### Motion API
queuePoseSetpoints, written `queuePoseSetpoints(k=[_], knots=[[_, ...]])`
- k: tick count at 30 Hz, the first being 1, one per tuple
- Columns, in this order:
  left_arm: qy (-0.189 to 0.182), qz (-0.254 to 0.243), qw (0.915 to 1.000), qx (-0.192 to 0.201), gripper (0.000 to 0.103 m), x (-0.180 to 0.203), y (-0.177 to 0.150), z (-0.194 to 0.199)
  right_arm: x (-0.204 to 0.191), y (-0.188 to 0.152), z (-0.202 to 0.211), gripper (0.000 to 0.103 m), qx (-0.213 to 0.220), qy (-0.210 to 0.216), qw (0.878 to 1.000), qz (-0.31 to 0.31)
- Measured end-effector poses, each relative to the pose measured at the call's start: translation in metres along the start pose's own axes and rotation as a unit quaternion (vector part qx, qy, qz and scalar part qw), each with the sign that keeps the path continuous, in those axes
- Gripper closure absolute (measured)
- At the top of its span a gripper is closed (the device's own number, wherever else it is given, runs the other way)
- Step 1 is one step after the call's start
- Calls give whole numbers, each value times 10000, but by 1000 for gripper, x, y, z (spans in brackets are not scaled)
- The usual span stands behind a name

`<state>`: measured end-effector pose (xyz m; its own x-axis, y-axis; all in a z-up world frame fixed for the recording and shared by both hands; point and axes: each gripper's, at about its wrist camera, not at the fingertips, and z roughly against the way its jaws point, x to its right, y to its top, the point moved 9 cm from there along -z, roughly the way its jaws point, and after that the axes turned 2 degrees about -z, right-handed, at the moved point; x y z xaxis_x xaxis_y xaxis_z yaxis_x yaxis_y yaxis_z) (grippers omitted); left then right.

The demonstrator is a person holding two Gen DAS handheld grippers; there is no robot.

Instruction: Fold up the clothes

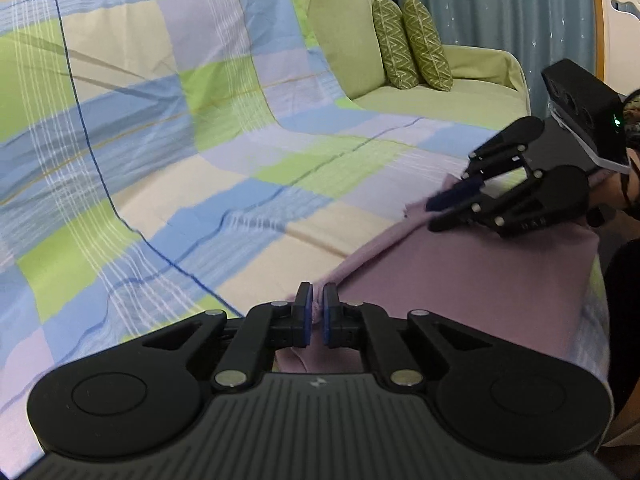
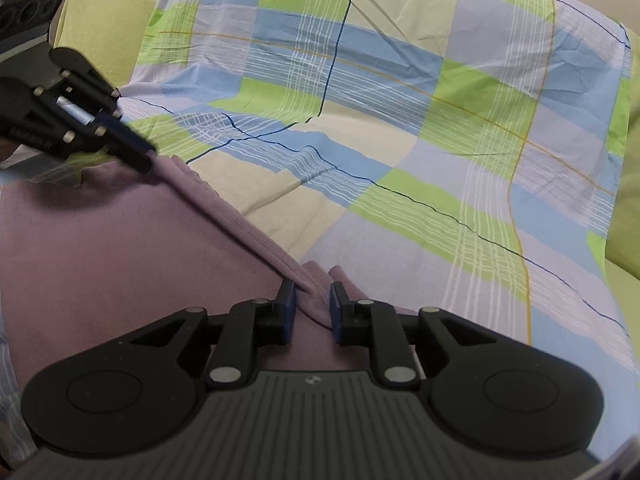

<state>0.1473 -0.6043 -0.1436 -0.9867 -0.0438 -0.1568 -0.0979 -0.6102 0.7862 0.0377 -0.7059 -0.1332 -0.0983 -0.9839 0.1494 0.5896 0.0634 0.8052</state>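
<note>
My worry is the hem slipping: my right claw (image 2: pixel 312 312) stands part open around a bunched fold, so a pull could drag the mauve knit garment (image 2: pixel 120 248) askew. My left claw (image 1: pixel 316 312) is pinched tight on its edge. The soft, ribbed-hemmed garment lies under both claws, stretched between them on the checked blue-green bedsheet (image 1: pixel 160 140)

**Two wrist cameras, low over the sofa**

Each camera sits just behind its own hand-held gripper, close above the pink garment (image 1: pixel 460 280). The left view faces the cushions (image 1: pixel 412 48) at 1 o'clock; the right view faces the backrest. Both share the checked sheet (image 2: pixel 400 128).
</note>
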Motion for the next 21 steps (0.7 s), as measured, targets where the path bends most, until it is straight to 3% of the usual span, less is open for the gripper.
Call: queuePoseSetpoints(k=[4, 6, 7, 8, 11, 21], knots=[[136, 105, 9998, -54, 90, -10, -6, -8, 1, 1, -1, 85, -29, 2, 10000, -15], [172, 342, 9993, -4, 78, -17, -10, -6, 1, 0, 0, 84, -13, -17, 10000, -40], [163, 417, 9990, -5, 68, -19, -13, -6, 2, 0, 0, 83, 10, -45, 10000, -52], [152, 488, 9987, -10, 65, -21, -15, -5, 3, -1, 0, 81, 33, -73, 9999, -64], [84, 699, 9975, -16, 65, -25, -21, -3, 4, -2, 0, 73, 99, -137, 9998, -109], [-158, 825, 9963, -179, 65, -30, -16, -28, 8, -8, 0, 72, 349, -164, 9989, -257]])
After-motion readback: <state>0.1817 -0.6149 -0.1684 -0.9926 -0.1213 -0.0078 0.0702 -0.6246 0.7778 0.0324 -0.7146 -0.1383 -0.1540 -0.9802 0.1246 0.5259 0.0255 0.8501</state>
